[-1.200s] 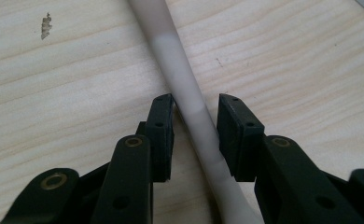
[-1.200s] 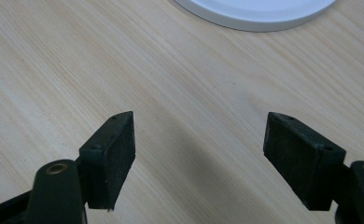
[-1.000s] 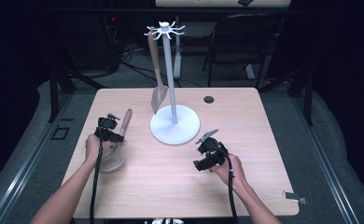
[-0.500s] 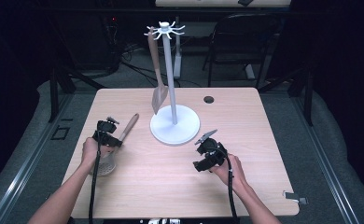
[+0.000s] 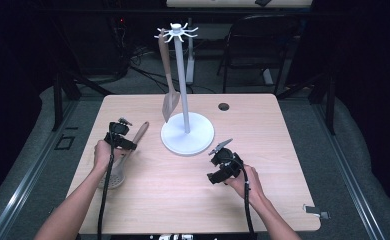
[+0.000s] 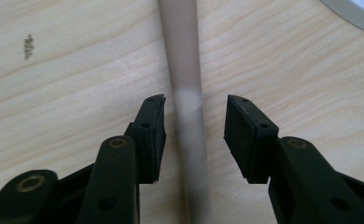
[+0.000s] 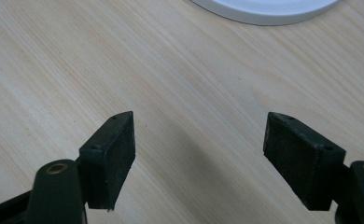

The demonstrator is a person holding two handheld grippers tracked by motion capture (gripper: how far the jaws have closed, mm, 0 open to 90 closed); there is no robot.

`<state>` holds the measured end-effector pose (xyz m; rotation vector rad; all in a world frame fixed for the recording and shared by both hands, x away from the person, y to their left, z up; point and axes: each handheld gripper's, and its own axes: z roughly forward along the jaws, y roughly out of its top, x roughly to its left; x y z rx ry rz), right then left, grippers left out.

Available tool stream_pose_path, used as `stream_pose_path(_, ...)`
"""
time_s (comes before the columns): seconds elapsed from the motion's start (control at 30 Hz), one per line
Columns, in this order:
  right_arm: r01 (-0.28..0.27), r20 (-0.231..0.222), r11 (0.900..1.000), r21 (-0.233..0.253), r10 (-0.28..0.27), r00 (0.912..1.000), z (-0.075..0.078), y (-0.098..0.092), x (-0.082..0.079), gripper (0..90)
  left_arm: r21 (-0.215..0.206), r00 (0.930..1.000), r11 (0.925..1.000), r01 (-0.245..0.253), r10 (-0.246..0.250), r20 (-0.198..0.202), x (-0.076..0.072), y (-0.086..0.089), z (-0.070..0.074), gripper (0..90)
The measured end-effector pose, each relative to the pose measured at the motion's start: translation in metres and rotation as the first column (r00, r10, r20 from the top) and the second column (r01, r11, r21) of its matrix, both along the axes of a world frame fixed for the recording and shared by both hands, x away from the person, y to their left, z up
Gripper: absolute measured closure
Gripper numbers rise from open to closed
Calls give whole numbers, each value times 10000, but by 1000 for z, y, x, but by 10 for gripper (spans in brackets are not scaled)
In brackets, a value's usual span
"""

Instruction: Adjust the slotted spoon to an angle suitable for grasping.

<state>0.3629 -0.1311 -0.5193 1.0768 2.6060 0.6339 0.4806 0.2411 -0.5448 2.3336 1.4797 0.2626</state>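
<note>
Now the slotted spoon (image 5: 122, 161) is seen lying flat on the table (image 5: 283, 150) at about 8 o'clock from the white stand (image 5: 187, 134), its handle pointing toward the stand's base and its round perforated head under the person's left hand. Against the earlier high views, the handle has been lowered from a raised tilt. The left gripper (image 6: 195, 105) is held straddling the handle, its jaws spread with a gap on each side, so no pinch is made; the spoon has probably been set down for a regrip. The right gripper (image 7: 199, 122) is held with jaws wide apart at 5 o'clock from the base. A spatula (image 5: 169, 80) is seen hanging on the stand.
</note>
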Motion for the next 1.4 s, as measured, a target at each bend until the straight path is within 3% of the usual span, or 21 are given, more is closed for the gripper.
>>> stream_pose_path(0.3,32,1,10000,-24,-32,10000,0,0,0,247,186,9999,9998,-80,82,-86,4,-1,-6,714)
stream_pose_path(0.43,24,12,10000,-39,-24,10000,0,0,0,251,328,9995,9995,-19,29,-301,5,-3,-7,729)
stream_pose_path(0.7,46,-23,10000,-29,-47,10000,0,1,-1,253,274,9997,9996,-38,44,-237,4,-2,-7,735)
stream_pose_path(1.07,88,-32,10000,-4,-88,10000,0,0,-1,254,-551,9993,9979,-350,343,-138,1,8,-5,753)
stream_pose_path(1.4,59,4,9999,85,-59,10000,1,-1,-1,248,-1291,9972,9914,-193,284,692,-13,18,11,758)
